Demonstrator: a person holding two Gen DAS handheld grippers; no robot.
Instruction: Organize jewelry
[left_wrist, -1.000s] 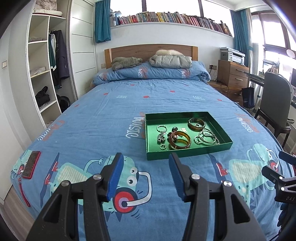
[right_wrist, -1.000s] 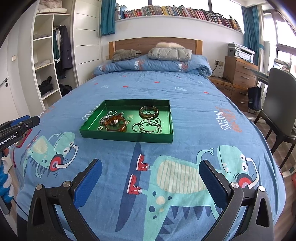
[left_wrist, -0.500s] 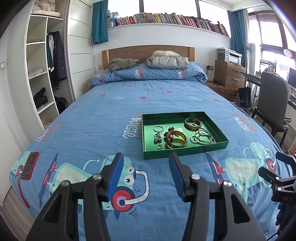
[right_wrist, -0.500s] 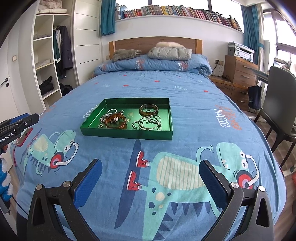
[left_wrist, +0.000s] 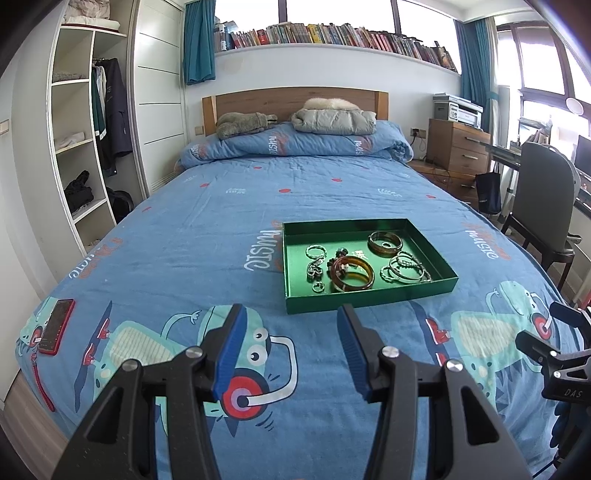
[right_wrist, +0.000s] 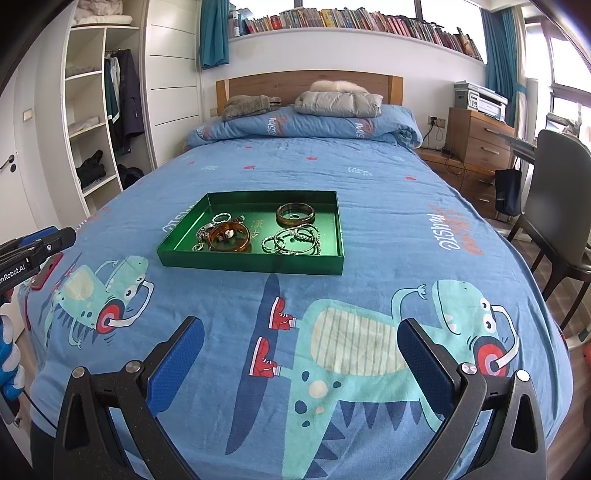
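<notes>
Currently green tray (left_wrist: 365, 295) holds amber bangle (left_wrist: 352, 274), silver rings; both grippers spread, holding nothing.

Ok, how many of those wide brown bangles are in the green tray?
2. One amber bangle lies near the front edge of the green tray, left of the silver bracelets. The darker bangle lies further back, towards the right. Tangled pieces could hide thinner ones.

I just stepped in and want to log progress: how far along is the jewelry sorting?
Barely begun. Nothing looks sorted: the bangles, silver bracelets and keyrings lie mixed in the green tray. Nothing is in hand: left gripper and right gripper are open, short of the tray. All the sorting remains.
</notes>
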